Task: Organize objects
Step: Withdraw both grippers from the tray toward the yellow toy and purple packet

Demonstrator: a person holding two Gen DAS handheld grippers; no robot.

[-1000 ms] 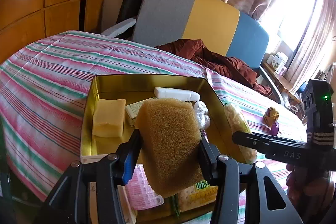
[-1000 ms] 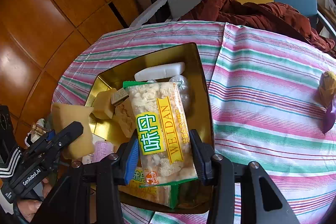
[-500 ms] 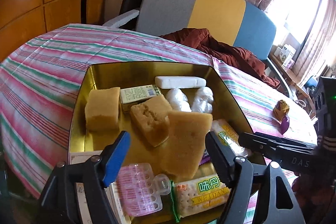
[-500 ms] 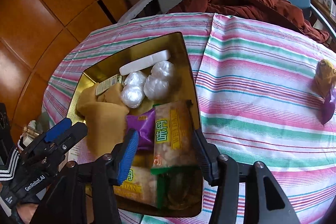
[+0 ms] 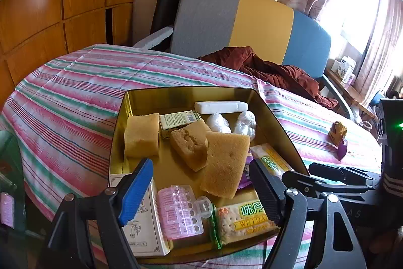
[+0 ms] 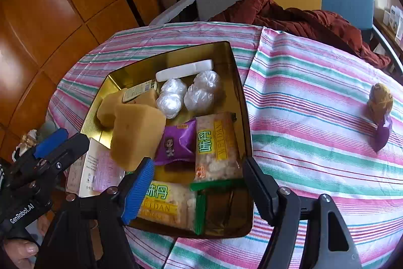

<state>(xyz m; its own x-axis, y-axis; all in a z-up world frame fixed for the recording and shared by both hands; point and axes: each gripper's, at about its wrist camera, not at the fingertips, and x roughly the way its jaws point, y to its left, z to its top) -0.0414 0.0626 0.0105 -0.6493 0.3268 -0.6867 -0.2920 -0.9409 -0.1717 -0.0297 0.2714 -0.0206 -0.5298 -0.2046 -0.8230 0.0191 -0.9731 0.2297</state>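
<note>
The gold tin (image 5: 141, 102) sits on the striped tablecloth (image 5: 75, 82) below our left gripper (image 5: 201, 188) and right gripper (image 6: 196, 183), both opening, nothing clamped. Inside the tin, a sponge (image 5: 225, 163) leans beside the Weidan cracker packet (image 6: 216, 145).

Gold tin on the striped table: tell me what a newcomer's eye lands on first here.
The gold tin on the striped tablecloth, crammed with goods: tan sponges, led by a big sponge leaning at its middle, clear-wrapped white balls toward the back, and yellow-green cracker packs at the near right. The left gripper and right gripper hang over its near edge, jaws opening, nothing between them. Off to the right, a small gold and purple wrapped item lies alone.
</note>
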